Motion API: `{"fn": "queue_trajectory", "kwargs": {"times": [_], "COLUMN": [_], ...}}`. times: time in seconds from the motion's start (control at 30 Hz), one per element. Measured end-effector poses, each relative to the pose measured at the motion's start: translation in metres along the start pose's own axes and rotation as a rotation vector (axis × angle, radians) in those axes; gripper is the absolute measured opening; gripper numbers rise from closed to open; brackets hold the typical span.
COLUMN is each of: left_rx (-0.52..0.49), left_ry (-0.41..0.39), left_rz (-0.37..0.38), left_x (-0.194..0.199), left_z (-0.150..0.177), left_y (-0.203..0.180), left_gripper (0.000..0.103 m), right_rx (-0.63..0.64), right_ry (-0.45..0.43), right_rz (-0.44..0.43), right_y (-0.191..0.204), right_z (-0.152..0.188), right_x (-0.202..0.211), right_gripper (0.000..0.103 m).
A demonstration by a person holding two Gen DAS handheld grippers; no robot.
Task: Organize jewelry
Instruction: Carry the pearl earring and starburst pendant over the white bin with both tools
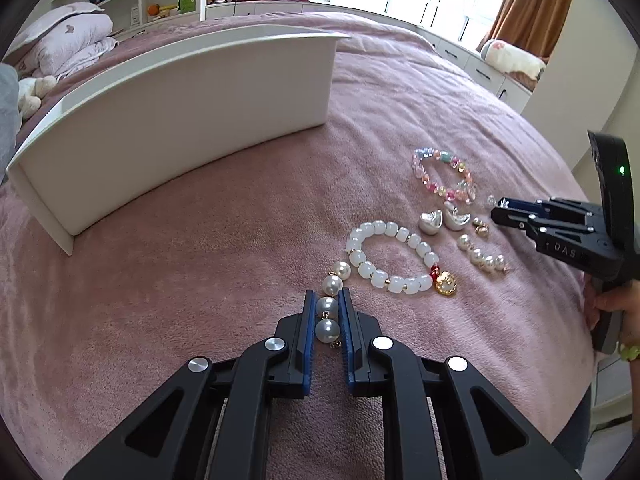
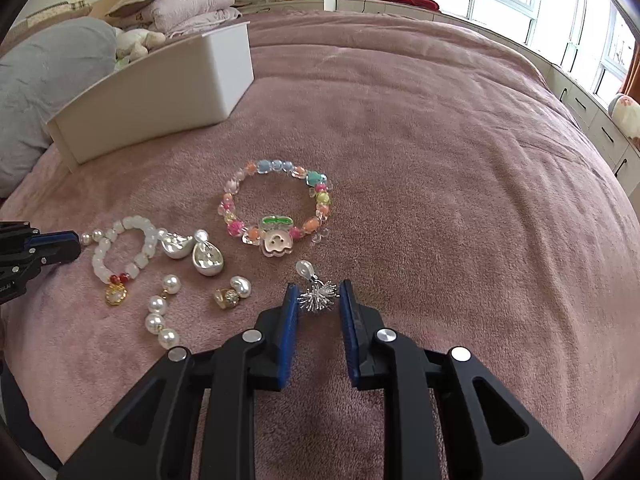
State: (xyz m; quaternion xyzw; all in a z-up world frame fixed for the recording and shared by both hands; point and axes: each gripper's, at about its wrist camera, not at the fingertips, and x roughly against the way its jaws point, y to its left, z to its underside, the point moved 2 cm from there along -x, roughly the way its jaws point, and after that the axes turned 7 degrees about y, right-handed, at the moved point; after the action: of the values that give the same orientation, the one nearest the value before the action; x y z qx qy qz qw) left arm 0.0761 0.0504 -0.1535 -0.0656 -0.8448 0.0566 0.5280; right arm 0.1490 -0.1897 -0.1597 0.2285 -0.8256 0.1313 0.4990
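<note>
Jewelry lies on a pink bedspread. My left gripper (image 1: 326,300) has its jaws closed around a pearl drop earring (image 1: 327,307), its pads touching the pearls. My right gripper (image 2: 318,292) straddles a spiky silver earring (image 2: 318,298), its pads touching the spikes on both sides. A white bead bracelet with a gold charm (image 1: 394,256) lies beside the left gripper. A colourful bead bracelet (image 2: 276,208), two silver drop earrings (image 2: 192,252), a second pearl drop earring (image 2: 160,316) and a small gold and pearl earring (image 2: 232,292) lie between the grippers.
A white open box (image 1: 172,120) stands on the bed behind the jewelry, also seen in the right wrist view (image 2: 160,84). Folded quilts and pillows (image 2: 180,0) lie at the head of the bed. Shelves and windows are behind.
</note>
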Motion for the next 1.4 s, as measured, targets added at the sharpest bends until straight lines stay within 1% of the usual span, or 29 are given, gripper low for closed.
{"fn": "queue_trajectory", "kwargs": {"times": [0.13,0.27,0.57,0.73,0.93,1.13,1.2,1.4], "left_rx": [0.014,0.021,0.014,-0.001,-0.008,0.006,0.013,0.074], "left_ry": [-0.02,-0.057,-0.114,-0.153,-0.19,-0.219,-0.22,-0.203], "left_rz": [0.028,0.048,0.044,0.014,-0.022,-0.072,-0.092,-0.104], "left_x": [0.013,0.03,0.06,0.079,0.098,0.113,0.114,0.097], "left_z": [-0.003,-0.011,-0.033,-0.049,-0.075,-0.11,-0.121,-0.15], "left_y": [0.004,0.004,0.013,0.02,0.037,0.07,0.081,0.124], "left_gripper": [0.016,0.016,0.016,0.016,0.016,0.016,0.016,0.016], "right_rx": [-0.006,-0.01,-0.008,0.013,0.039,0.085,0.1,0.127], "right_ry": [-0.028,-0.058,-0.128,-0.157,-0.186,-0.229,-0.239,-0.25], "right_rz": [-0.002,0.004,-0.032,-0.051,-0.088,-0.115,-0.122,-0.146], "right_y": [0.001,0.001,0.009,0.024,0.047,0.079,0.091,0.122], "right_z": [-0.001,-0.006,-0.025,-0.045,-0.079,-0.13,-0.147,-0.196], "right_x": [0.014,0.028,0.058,0.066,0.068,0.073,0.073,0.064], "right_gripper": [0.021,0.021,0.021,0.021,0.021,0.021,0.021,0.021]}}
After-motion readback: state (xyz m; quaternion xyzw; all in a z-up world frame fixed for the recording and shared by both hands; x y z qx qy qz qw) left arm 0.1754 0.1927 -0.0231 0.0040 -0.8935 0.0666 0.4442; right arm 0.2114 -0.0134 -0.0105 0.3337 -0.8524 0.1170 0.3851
